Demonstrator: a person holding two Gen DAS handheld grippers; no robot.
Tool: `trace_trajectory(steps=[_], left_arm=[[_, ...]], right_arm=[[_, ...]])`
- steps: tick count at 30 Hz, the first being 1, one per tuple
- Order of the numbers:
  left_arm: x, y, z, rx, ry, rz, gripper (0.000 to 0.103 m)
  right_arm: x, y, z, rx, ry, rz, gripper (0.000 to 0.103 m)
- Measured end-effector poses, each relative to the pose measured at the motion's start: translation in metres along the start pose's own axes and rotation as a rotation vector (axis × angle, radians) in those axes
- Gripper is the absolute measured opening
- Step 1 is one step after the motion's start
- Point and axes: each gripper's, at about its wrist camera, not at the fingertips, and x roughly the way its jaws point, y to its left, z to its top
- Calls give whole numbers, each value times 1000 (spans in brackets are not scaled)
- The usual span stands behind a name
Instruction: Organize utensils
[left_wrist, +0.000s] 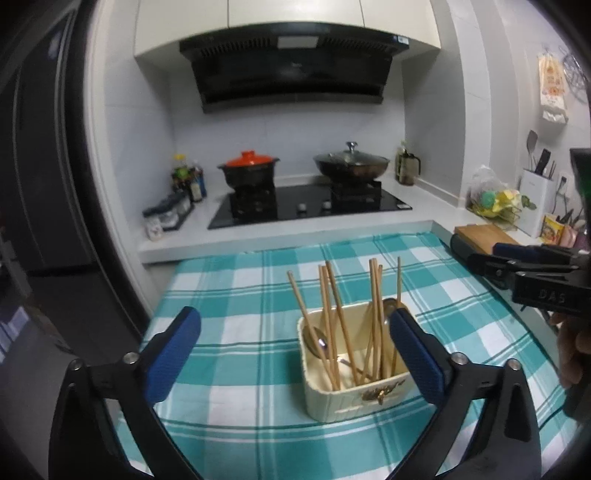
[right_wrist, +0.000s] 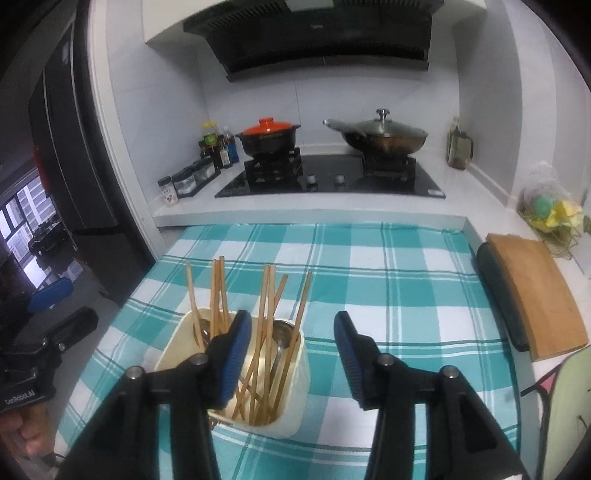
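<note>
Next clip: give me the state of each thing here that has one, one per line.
Left gripper: jaws open wide, nothing between them.
Right gripper: jaws open, holding nothing.
Holder: upright on the checked cloth.
Chopsticks: standing, leaning in the holder.
Spoons: in the holder.
Clay pot: lid on.
Wok: lid on.

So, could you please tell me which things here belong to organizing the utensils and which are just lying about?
Part of the job:
- cream holder on the checked cloth
- chopsticks standing in it
- spoons inside it
- left gripper, open
- right gripper, open

Just lying about:
- red-lidded pot
- lidded wok
- cutting board
- seasoning bottles
</note>
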Motion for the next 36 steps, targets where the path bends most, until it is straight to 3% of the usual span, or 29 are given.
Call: trace_trajectory(steps=[2,5,12,14,18,23,32,36], left_arm=[[-31,-6,-16,11,-24,46,103],[-60,-8,-37,-25,18,22,103],[-116,-2,-79,-147,58,38,103],[-130,-3,-87,-145,41,82,103],[-147,-7,-101,-114,37,158,103],[-157,-5,-114,-115,62,135,103],[-173,-9,-112,-136,66,80,103],[-174,-15,-112,-115,73,102,103]], right_arm=[[-37,11,-10,-38,-65,-20,69],[-89,28,-35,-68,-133,-40,84],[-160,46,-112,13,-150,-96,96],[-173,47,-132,47,-164,-101,102],[-186,59,-159,17,-169,-105,102],[-201,79,-178,-45,-192,-110,102],[-218,89,-183,-55,-224,-98,102],[-222,91,-183,-53,-218,-90,102]])
